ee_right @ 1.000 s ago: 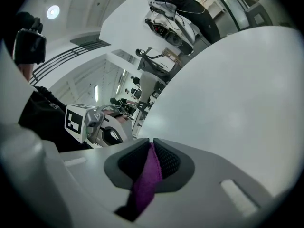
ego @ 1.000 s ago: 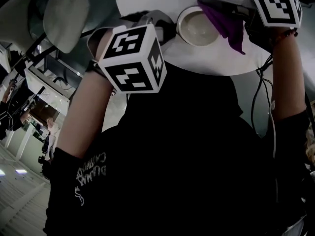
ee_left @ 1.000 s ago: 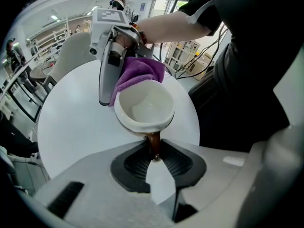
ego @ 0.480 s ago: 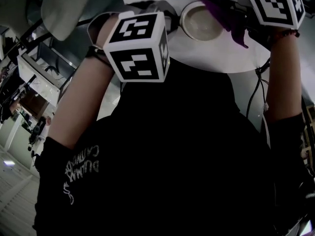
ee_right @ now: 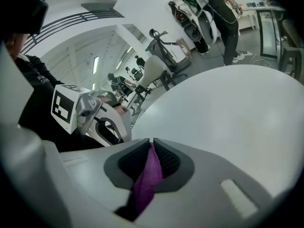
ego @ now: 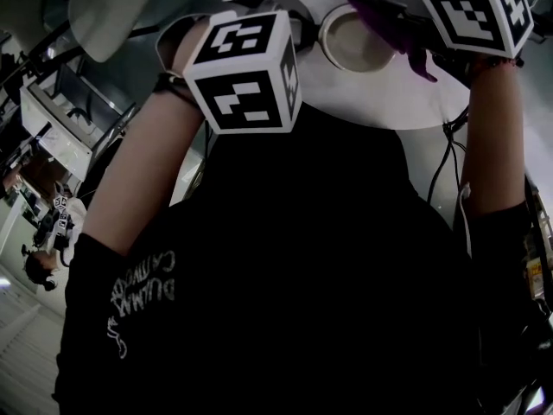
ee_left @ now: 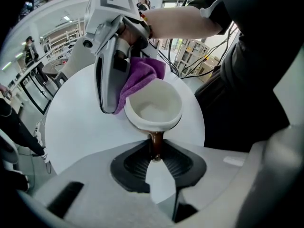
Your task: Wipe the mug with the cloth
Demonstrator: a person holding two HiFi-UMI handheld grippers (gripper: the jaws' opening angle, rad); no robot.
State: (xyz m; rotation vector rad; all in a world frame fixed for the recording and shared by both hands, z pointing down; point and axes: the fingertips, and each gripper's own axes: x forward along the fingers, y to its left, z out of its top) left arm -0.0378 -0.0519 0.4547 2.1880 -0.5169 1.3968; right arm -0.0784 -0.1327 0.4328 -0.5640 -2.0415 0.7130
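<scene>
Above the table (ee_left: pixel 80 127), left gripper (ee_left: pixel 154 158) clamps one mug (ee_left: pixel 154 110), right gripper (ee_right: pixel 151 144) one cloth (ee_right: pixel 148 175).

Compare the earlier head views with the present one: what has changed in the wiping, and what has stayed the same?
The right hand-held gripper has rolled slightly, shifting the cloth against the rim of the mug. Nothing was picked up or let go. Unchanged: the left hand-held gripper still pinches the handle, the right one stays shut on the cloth, and the mug stays over the table.
</scene>
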